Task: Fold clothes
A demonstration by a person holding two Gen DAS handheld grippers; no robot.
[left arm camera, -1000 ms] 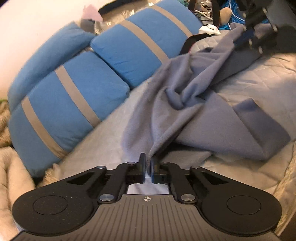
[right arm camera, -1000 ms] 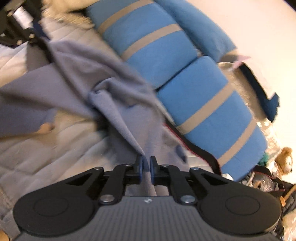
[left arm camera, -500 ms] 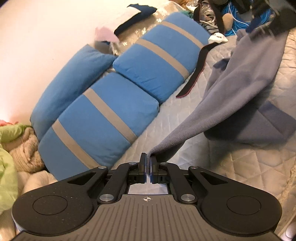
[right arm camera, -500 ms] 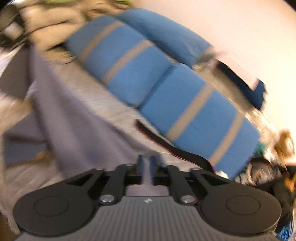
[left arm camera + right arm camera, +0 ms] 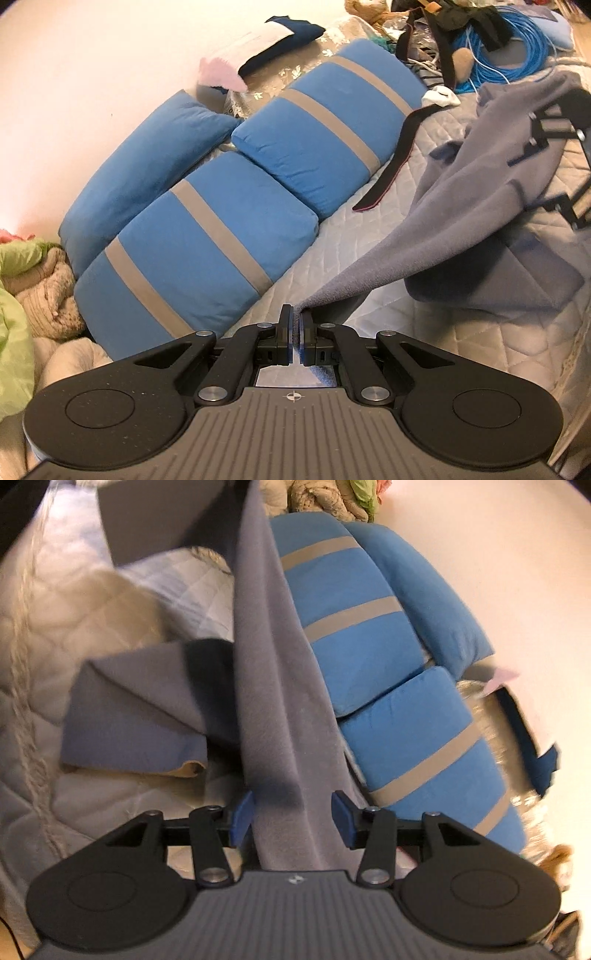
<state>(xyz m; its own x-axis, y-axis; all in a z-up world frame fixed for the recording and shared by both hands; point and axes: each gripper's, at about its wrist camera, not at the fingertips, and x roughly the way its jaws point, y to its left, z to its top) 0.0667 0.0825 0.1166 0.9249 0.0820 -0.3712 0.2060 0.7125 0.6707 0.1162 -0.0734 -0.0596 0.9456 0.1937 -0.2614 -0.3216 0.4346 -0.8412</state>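
Observation:
A grey fleece garment (image 5: 480, 206) stretches above a quilted bed (image 5: 388, 236). My left gripper (image 5: 295, 325) is shut on one corner of it, and the cloth runs taut from there up to the right. The right gripper (image 5: 543, 136) shows at that far end, blurred. In the right wrist view the garment (image 5: 273, 672) runs as a long band between the right gripper's (image 5: 291, 812) blue pads (image 5: 242, 812). Its jaws are opening, and the pads stand apart from the cloth. A folded part of the garment (image 5: 136, 716) lies on the quilt to the left.
Blue pillows with grey stripes (image 5: 207, 236) line the wall side of the bed. A dark strap (image 5: 391, 162) lies beside them. Blue cable (image 5: 509, 48), bags and a soft toy pile up at the far end. Green and beige bedding (image 5: 33, 288) lies at the left.
The left gripper rose with its corner, pulling the garment taut off the bed. The right gripper's jaws went from shut on the cloth to spread apart, and its view swung along the garment.

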